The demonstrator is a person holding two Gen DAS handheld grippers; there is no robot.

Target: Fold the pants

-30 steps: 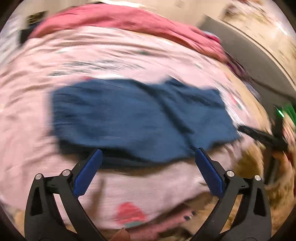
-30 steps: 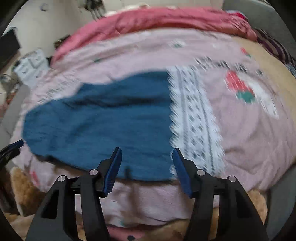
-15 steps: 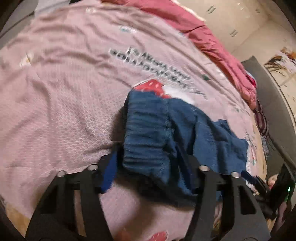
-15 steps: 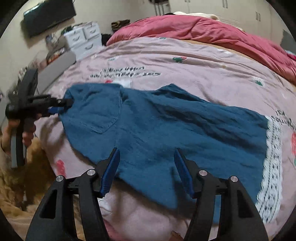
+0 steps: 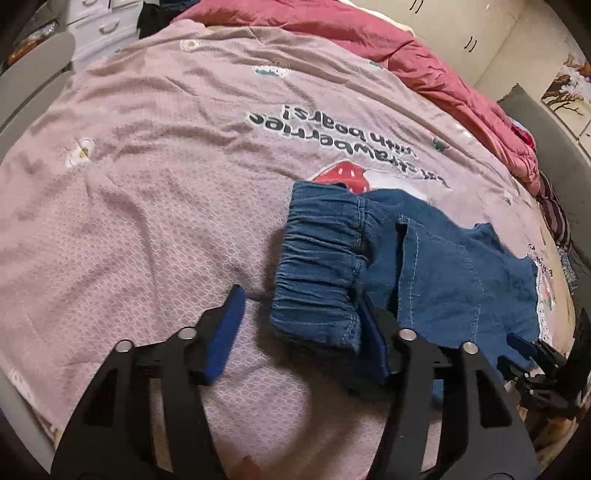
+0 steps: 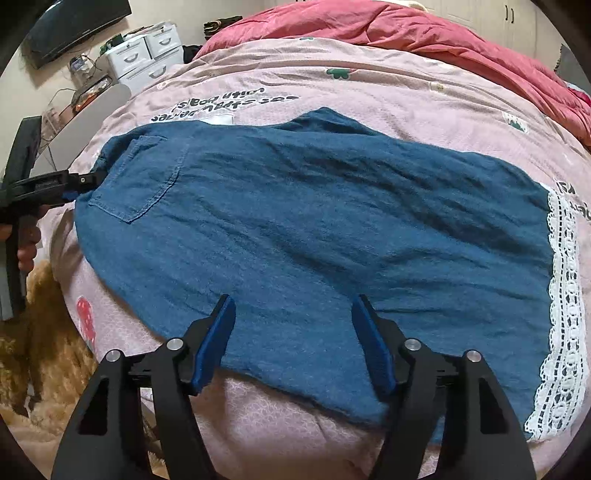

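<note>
A: Blue denim pants with an elastic waistband and white lace hem (image 6: pixel 314 229) lie spread lengthwise on the pink printed quilt (image 5: pixel 147 184), along its near edge. Waistband toward the quilt's left end, lace cuff toward the right end.

B: Left gripper (image 5: pixel 301 325)?

A: Fingers spread. The gathered waistband corner sits between them, against the right-hand pad (image 5: pixel 373 339); the other pad is well clear of the cloth. Not pinching. From the right wrist view it reaches the waistband end just beside the back pocket.

B: Right gripper (image 6: pixel 291 336)?

A: Also spread, fingers over the near edge of the leg, about midway along. Whether the pads touch the denim, cannot tell.

B: So the step in hand?

A: Likely taking hold for a fold, by my reading. Nothing looks folded across yet.

B: How to do it well?

A: Left should close on the full thickness of the waistband, not one layer. Right should bite the near edge through both layers, then carry evenly so the edges meet. The fabric is limp and wrinkled; keep it taut between the two holds, or it will bunch. Red duvet (image 6: pixel 443 33) at the far edge is well apart
</note>
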